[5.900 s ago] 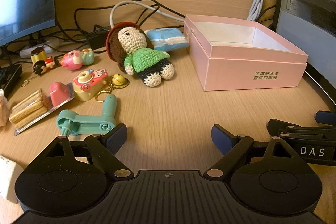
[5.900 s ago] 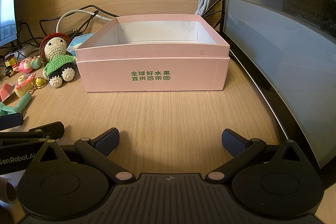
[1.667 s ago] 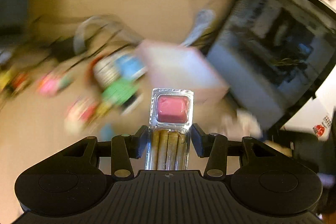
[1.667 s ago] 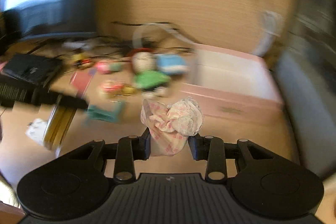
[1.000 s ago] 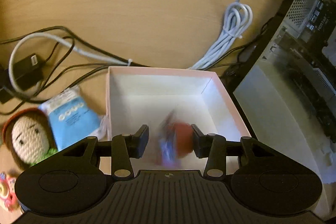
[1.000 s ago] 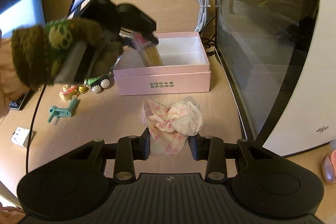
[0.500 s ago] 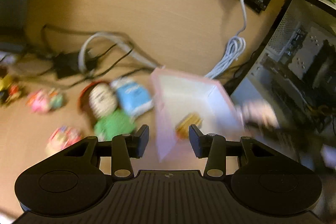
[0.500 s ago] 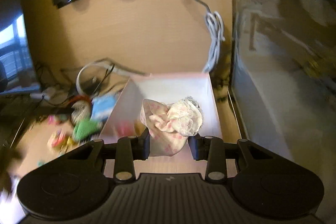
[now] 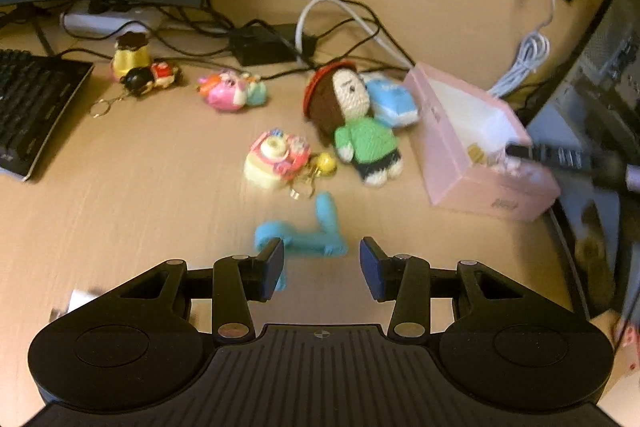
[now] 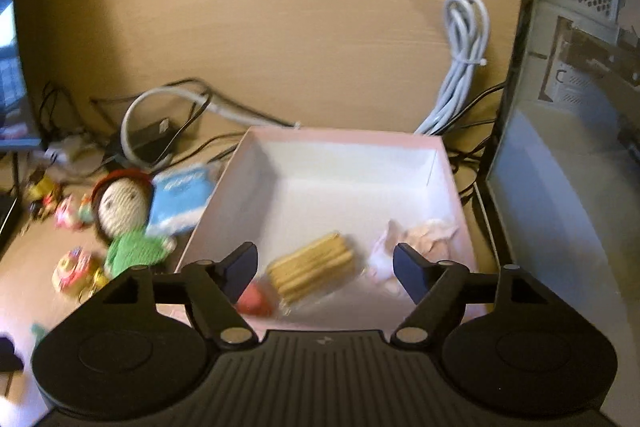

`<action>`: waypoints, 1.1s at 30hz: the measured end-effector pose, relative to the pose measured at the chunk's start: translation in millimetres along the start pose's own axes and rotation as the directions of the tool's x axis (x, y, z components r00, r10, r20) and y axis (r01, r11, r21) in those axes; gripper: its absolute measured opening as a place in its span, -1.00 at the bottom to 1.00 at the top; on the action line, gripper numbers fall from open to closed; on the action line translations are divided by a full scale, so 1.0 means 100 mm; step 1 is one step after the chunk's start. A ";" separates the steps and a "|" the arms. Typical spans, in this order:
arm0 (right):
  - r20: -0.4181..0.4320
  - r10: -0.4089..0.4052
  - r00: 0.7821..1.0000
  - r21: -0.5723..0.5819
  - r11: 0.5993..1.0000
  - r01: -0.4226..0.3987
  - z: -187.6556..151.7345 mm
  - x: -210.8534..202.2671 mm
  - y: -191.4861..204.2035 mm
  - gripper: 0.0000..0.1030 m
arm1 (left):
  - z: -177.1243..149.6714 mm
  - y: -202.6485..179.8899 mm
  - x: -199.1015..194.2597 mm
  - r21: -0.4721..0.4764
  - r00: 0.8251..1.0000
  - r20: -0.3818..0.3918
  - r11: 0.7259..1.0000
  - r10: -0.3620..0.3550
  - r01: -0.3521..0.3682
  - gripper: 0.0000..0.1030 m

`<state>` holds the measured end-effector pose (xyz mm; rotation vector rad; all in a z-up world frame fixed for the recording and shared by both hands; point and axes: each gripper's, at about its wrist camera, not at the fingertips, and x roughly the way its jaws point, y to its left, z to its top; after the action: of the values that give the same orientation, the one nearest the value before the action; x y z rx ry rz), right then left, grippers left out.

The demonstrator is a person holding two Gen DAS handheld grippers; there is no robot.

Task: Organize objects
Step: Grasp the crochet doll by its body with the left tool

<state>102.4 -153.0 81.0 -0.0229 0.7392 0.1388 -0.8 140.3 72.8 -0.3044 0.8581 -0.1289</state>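
Right tongs (image 10: pixel 325 265) over the open pink cardboard box (image 10: pixel 248 163)
Their jaws have just been opening, nothing between them; the crumpled pink checked cloth (image 10: pixel 416 235) lies inside. Left tongs (image 9: pixel 322 267) are pressed to their narrowest, empty.

Our left claw (image 9: pixel 322 269) hangs empty; a teal tool (image 9: pixel 308 233) lies just ahead, the pink box (image 9: pixel 476 163) farther right.

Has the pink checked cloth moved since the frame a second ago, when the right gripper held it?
Yes. The right gripper has just opened, and the pink checked cloth now lies inside the pink box, by its right wall.
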 end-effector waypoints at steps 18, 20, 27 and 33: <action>-0.082 0.008 0.997 0.047 0.999 -0.004 -1.00 -1.00 0.18 0.68 | 1.08 -0.45 1.55 -0.069 0.989 0.009 0.987 0.149 -0.148 0.14; -0.098 -0.002 0.995 0.070 0.997 0.009 -1.09 -1.05 0.13 0.68 | 1.12 -0.50 1.67 -0.048 0.989 0.002 0.988 0.147 -0.147 0.21; -0.123 -0.055 0.991 0.093 0.993 0.066 -1.25 -1.15 -0.01 0.68 | 1.12 -0.65 1.90 0.081 0.981 0.042 0.978 0.192 -0.195 0.19; -0.134 -0.061 0.989 0.117 0.990 0.077 -1.29 -1.12 -0.11 0.68 | 1.01 -0.47 1.67 0.056 0.992 -0.004 0.991 0.123 -0.123 0.11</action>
<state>-64.4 -186.1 60.9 0.0590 0.8755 0.0261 185.0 78.3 29.3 -0.1982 0.8773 -0.0394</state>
